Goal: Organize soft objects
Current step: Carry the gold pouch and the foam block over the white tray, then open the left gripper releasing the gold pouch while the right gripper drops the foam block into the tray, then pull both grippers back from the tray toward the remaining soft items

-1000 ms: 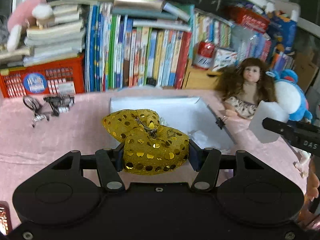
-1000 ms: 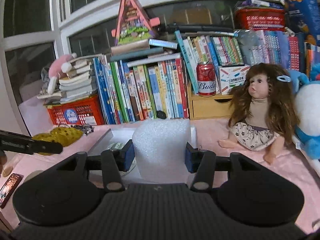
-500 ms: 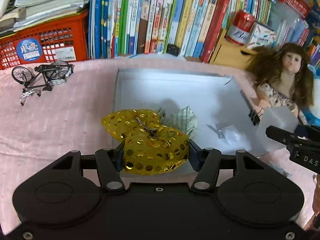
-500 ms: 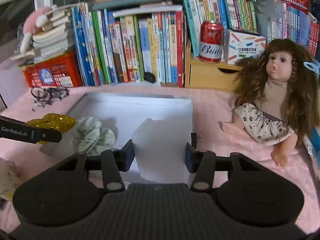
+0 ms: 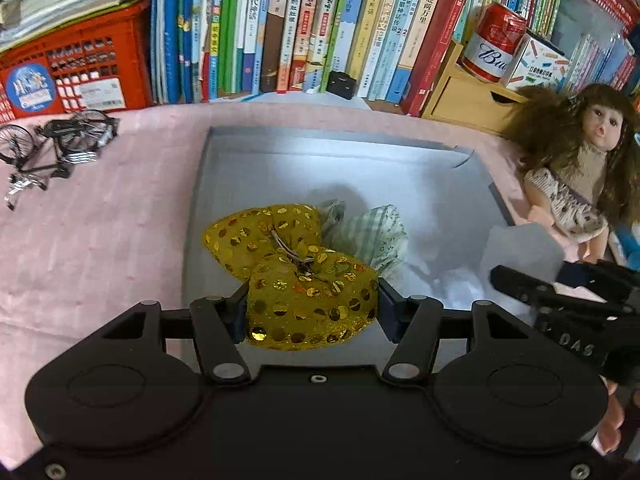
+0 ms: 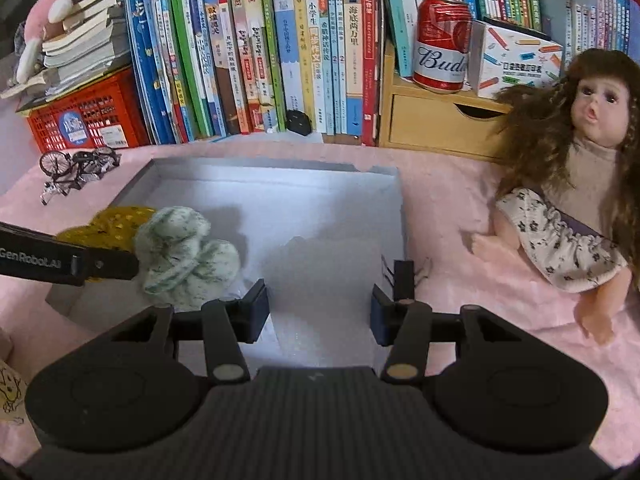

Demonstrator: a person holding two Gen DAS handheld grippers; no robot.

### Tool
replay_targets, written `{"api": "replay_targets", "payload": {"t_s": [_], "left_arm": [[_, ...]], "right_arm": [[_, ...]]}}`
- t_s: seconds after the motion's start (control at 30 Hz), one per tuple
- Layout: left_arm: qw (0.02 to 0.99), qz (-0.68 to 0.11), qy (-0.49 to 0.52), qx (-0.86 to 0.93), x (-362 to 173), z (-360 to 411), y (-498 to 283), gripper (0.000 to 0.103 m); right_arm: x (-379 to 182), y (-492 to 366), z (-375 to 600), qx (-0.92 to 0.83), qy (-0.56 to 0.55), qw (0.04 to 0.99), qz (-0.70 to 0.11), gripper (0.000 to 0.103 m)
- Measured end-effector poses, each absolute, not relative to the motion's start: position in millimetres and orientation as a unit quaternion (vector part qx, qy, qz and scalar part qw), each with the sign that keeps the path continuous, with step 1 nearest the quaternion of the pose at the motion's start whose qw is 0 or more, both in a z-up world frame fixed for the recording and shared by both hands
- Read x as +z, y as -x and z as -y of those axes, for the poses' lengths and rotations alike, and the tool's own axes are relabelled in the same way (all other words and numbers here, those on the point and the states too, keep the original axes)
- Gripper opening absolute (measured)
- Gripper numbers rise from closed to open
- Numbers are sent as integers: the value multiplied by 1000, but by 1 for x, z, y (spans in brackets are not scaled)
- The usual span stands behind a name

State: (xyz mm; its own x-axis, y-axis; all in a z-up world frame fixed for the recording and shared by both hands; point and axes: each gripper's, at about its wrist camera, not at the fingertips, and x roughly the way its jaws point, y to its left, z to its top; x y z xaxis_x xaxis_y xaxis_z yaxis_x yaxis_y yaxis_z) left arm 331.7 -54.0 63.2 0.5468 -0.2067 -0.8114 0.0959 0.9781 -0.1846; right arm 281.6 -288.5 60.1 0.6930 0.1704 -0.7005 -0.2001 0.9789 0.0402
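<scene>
Left tool (image 5: 311,307) clamped on gold sequined pouch (image 5: 296,280), two puffy lobes joined by a metal clip, over the near-left part of the white tray (image 5: 328,148) mid-table. Right tool (image 6: 319,307) clamped on white bubble-wrap block (image 6: 324,280) over the tray's near-right part. Green-white cloth bundle (image 6: 186,256) lies inside the tray beside the pouch.

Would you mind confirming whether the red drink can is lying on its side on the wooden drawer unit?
No, the red can stands upright on top of the wooden drawer unit, beside the books.
</scene>
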Motion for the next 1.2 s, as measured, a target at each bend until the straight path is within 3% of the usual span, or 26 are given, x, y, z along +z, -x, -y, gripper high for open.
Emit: {"api": "replay_targets", "payload": {"t_s": [0.37, 0.6, 0.7, 1.03, 1.2], "left_arm": [[877, -470, 59, -81, 55, 60, -343, 69], [882, -463, 58, -70, 60, 57, -340, 81], [886, -456, 58, -67, 64, 55, -336, 84], [896, -430, 61, -86, 88, 52, -307, 86], [904, -410, 53, -107, 101, 52, -281, 88]], "right_arm": [[50, -298, 288, 91, 3, 919, -383, 62], [53, -295, 295, 92, -17, 922, -375, 84], [57, -291, 298, 92, -25, 924, -371, 88], [79, -265, 304, 100, -39, 932, -345, 90], [94, -238, 301, 110, -29, 944, -311, 95]]}}
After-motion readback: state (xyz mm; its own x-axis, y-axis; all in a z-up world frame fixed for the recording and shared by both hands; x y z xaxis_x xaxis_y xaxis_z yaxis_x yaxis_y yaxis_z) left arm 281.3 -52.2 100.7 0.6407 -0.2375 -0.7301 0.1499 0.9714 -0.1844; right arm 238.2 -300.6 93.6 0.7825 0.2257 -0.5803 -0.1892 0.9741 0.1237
